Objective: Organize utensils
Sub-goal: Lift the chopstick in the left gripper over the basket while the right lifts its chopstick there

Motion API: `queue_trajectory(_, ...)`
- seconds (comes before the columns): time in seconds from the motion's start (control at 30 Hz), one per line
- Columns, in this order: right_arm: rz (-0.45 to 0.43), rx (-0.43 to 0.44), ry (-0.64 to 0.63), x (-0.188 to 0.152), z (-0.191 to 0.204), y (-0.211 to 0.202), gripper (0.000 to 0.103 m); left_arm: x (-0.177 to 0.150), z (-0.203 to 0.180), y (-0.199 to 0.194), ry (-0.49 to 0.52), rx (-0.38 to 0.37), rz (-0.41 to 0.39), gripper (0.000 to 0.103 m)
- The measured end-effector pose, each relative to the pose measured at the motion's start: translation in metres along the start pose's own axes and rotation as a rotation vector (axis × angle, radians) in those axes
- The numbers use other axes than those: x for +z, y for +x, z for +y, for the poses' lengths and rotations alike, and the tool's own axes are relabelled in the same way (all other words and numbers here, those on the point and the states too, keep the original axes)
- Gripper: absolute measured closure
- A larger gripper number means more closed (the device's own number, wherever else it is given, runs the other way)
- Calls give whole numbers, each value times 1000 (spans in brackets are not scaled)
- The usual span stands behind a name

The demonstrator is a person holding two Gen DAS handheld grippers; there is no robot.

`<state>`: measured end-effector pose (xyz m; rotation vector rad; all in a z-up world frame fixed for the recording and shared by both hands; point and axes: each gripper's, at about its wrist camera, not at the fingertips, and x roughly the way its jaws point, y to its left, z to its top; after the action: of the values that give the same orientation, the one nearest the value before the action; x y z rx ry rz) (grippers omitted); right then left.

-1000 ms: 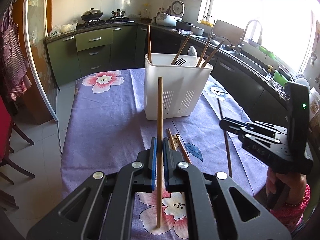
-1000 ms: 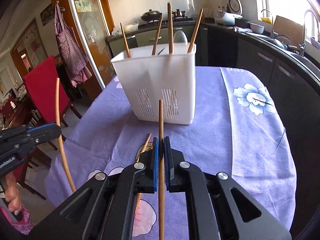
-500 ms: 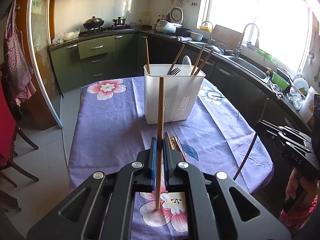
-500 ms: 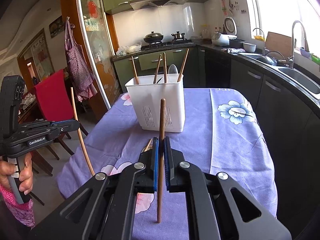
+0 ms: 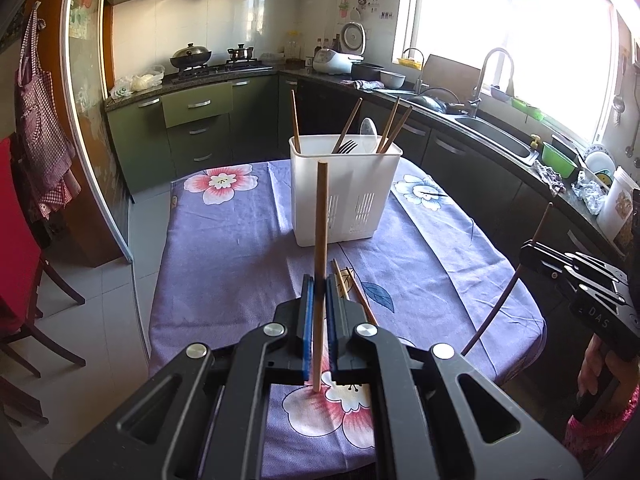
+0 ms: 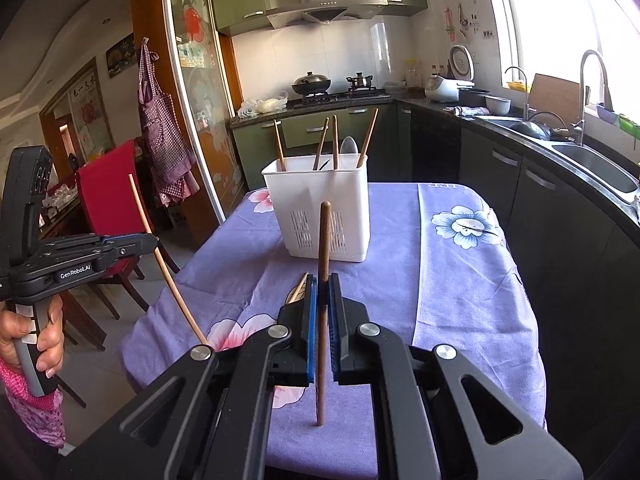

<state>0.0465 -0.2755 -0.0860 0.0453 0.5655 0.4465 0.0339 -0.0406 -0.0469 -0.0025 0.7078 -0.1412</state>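
A white slotted utensil holder stands on the purple flowered tablecloth and holds several chopsticks, a fork and a spoon; it also shows in the right wrist view. My left gripper is shut on a light wooden chopstick, held upright well short of the holder. My right gripper is shut on a dark brown chopstick, also upright and raised. Two more chopsticks lie on the cloth just beyond my left fingers.
Green kitchen cabinets and a stove stand behind the table. A sink and counter run along the right. A red chair stands left of the table. The table edge drops off at left and right.
Both grippers have pulled back and risen from the holder with their chopsticks still clamped. The holder now looks smaller and farther in both views.
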Motion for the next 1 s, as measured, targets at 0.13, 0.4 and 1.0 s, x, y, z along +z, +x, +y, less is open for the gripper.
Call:
queue_trajectory(0.13,1,6,-8,4,2,3,97,3,-1,0,8,-3,-3,97)
queue_trajectory(0.4,-16,23,-18,26,4,14,97,14,2,8,11,-22,9,97)
queue_trajectory(1.0,-224,89,-102,198,27,23,97,159,0,-26,59,-59,-184,97)
